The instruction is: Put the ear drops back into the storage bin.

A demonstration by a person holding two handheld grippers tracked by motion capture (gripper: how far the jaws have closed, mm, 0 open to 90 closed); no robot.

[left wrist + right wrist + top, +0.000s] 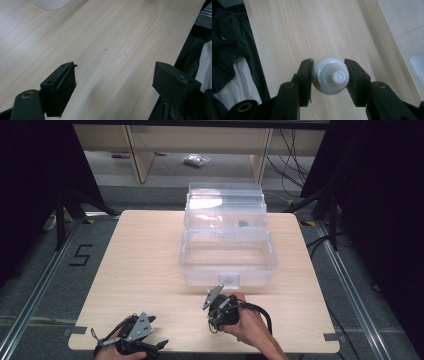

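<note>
My right gripper (329, 65) is shut on a small white bottle (330, 76), which I see end-on with its round cap facing the camera. In the high view this gripper (217, 318) hangs just in front of a clear plastic box (190, 266) with its lid raised. Near the table's front left edge, my left gripper (156, 334) is open, with nothing between its jaws. In the left gripper view, bare wood lies between the spread fingers (62, 82) of the left gripper (115, 67).
The light wooden table (140, 265) carries the box at its middle back. A small dark item (243, 224) sits in the box's upper part. The box's edge (409, 27) is to the right in the right gripper view. Dark clothing (229, 50) lies past the table edge.
</note>
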